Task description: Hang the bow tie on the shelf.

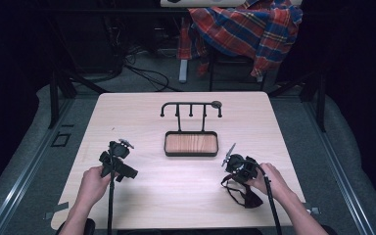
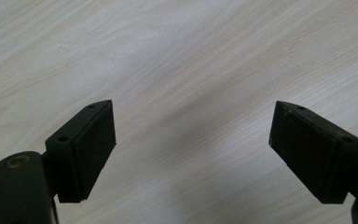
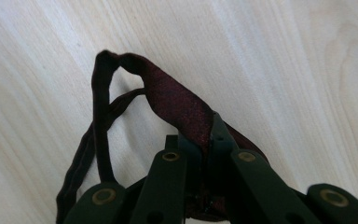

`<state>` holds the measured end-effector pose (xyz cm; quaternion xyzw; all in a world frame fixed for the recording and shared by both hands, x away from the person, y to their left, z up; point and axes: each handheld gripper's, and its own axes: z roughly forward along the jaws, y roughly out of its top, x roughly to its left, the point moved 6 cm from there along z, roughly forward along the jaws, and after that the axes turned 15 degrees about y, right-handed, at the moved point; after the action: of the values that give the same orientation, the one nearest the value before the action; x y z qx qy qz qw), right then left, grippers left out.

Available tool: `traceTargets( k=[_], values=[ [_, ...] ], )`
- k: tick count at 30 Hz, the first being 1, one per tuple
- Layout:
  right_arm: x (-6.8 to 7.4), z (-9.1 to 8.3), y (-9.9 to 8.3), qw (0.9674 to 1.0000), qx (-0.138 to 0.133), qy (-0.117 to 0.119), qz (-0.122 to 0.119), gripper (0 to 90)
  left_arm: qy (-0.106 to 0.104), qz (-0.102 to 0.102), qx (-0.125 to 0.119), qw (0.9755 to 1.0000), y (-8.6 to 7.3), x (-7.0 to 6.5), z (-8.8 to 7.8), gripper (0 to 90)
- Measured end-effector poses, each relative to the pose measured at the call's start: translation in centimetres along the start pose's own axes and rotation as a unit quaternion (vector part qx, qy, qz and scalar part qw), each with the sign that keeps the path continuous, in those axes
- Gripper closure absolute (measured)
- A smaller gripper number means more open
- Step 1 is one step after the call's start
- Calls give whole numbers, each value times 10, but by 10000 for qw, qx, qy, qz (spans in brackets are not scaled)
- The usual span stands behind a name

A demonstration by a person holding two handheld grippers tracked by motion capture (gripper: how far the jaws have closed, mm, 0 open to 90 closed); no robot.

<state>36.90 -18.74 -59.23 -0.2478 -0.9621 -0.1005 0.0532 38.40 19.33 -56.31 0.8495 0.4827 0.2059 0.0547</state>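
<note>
While its jaws are pinching the dark red strap (image 3: 177, 105) for lifting, the right gripper (image 3: 205, 140) is hovering over the table (image 1: 186, 186), the left gripper (image 2: 191, 140) gaping empty.

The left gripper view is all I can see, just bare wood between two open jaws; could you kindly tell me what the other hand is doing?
Observer: The right tool is shut on a dark red ribbon, whose loop lies on the table.
Operator: Thank you. Is there anything else on the table?
Observer: Yes, a black rack with hooks stands near the far edge, on a wooden tray base.
Operator: And where is my left tool relative to it?
Observer: The left tool is on the near left side, apart from the rack, with nothing between its jaws.
</note>
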Motion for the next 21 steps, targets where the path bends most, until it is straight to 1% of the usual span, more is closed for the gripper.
traceTargets(
  k=[3,4,6,9,11,12,13,15,18,19,21],
  values=[
    [0,-5,1,9998,-170,17,83,886,-1,4,2,10000,0,0,0,146],
    [0,-8,0,9998,-187,-1,103,886,2,2,3,10000,0,0,0,146],
    [0,-11,1,9992,-354,40,186,887,3,3,7,10000,0,0,0,146],
    [-2,-19,0,9988,-424,-81,222,888,7,-6,-5,10000,0,0,0,146],
    [-2,-24,0,9978,-579,-93,296,888,4,-4,-4,10000,0,0,0,146],
    [-2,-27,0,9977,-590,-143,307,888,12,-2,-6,10000,0,0,0,146],
    [-3,-30,1,9968,-701,-134,349,888,12,-10,-5,10000,0,0,0,146],
    [-3,-35,2,9958,-800,-191,407,888,13,-10,-11,10000,0,1,0,146],
    [-3,-42,3,9948,-883,-262,443,889,1,-23,-14,10000,0,0,0,146],
    [-2,-44,4,9939,-966,-260,475,888,5,-21,-14,10000,0,0,0,146],
    [-2,-47,6,9932,-1024,-309,468,889,9,-29,-7,10000,0,1,0,146]
  ],
)
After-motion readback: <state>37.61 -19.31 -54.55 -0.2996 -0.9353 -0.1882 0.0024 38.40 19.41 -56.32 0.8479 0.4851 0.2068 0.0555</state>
